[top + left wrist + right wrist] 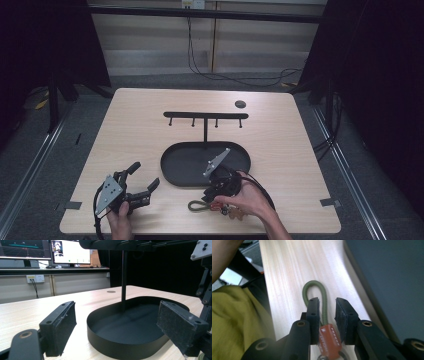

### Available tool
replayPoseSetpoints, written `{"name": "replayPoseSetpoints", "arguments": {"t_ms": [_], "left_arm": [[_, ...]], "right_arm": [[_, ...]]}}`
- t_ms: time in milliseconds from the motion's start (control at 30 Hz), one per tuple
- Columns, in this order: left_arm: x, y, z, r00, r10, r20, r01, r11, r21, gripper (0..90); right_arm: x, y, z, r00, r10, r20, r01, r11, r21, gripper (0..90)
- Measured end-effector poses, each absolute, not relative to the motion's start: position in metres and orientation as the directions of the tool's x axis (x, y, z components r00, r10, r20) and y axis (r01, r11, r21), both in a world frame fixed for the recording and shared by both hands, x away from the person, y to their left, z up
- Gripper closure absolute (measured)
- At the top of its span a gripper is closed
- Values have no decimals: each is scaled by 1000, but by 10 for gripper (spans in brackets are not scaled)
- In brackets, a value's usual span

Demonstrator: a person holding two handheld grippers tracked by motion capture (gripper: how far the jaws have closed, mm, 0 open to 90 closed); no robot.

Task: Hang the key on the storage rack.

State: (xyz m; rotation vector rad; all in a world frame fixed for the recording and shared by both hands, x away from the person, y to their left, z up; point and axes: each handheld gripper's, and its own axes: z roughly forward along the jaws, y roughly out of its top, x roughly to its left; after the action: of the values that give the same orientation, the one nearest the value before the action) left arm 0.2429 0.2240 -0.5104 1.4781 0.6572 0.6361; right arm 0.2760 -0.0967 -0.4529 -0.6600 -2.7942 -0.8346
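1. An oval black tray (175,170) sits at the middle of the counter (140,135), nearer its front edge than its back; nothing lies on the bare dark floor of the tray in the high view or the left gripper view.
2. A thin black post rises from the tray's back rim to a crossbar rack (205,115) with four short pegs hanging under it, all of them bare.
3. The keychain (212,205), a green cord loop joined to an orange-red tag, lies flat on the counter near the front edge, just in front of the tray's right half.
4. The right claw (327,312) straddles the keychain: the jaws stand a little apart, one on each side of the cord and tag, and whether the pads press on it cannot be told.
5. The left claw (145,181) rests near the front-left corner, jaws wide apart with nothing between them, pointed toward the tray.
6. A small dark disc (240,104) lies near the back-right corner.
7. The counter is pale wood grain; grey floor, black curtains and trailing cables surround it, and two lit monitors (45,250) stand behind.
8. Faint lettering on the tag is too blurred to read.
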Motion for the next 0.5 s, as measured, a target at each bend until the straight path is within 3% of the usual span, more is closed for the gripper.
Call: {"name": "replayPoseSetpoints", "arguments": {"t_ms": [500], "left_arm": [[243, 224, -510, 678, 735, -9, 15, -1, 1000, 154]], "right_arm": [[282, -80, -470, -900, 358, 248, 434, 792, 429, 786]]}}
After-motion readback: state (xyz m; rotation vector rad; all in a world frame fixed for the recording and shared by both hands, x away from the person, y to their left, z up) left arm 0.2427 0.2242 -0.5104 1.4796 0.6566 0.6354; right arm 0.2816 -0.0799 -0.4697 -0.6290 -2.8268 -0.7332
